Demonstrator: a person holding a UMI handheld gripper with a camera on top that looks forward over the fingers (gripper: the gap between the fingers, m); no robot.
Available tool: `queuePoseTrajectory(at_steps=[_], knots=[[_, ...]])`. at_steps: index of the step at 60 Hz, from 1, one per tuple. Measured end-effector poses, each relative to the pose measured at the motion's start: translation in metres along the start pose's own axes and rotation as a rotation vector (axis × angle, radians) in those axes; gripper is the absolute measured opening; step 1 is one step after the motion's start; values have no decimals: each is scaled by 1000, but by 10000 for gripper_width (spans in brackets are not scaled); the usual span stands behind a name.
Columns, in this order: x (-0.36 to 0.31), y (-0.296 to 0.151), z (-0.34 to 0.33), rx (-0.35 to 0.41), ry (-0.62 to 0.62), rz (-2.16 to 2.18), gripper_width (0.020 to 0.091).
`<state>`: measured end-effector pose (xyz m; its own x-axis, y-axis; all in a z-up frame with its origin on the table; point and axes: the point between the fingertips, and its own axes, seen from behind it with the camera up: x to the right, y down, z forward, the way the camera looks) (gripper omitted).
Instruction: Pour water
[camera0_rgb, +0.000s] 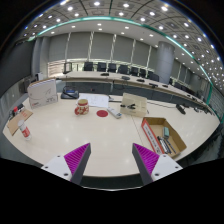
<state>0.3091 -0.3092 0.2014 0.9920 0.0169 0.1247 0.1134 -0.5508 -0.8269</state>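
My gripper (111, 150) stands open above the near part of a large white table (100, 135), with nothing between its magenta pads (76, 157). Well beyond the fingers, a small squat container (82, 106) with a dark band stands on the table. Just to its right a flat red disc (102, 113) lies on the table. What the container holds cannot be made out from here.
A cardboard box (133, 105) sits right of the disc. A wooden tray (163, 137) with small items lies at the right. A white box (43, 93) and a small bottle (25, 130) stand at the left. Black chairs (105, 68) line the far side.
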Motion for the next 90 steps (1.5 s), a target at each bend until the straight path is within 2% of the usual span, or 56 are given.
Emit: queuePoseTrajectory(at_steps=[7,16,43,54,67,70,72,78,85,90], knots=[[-22,2,-2,-9,-31,-24,860],[-106,7,-5,-11,-77,-45,859],[-409,39,-15,-45,-306,-84,862],[-504,32,10,18,-350,-107,859],[-537,6,82,127,-247,-42,853],[-540,3,95,147,-234,-22,823],[-542,1,103,158,-232,-5,777],[-545,-10,125,207,-215,24,545],[-550,-17,131,238,-232,27,489],[-549,-20,133,235,-238,29,408]])
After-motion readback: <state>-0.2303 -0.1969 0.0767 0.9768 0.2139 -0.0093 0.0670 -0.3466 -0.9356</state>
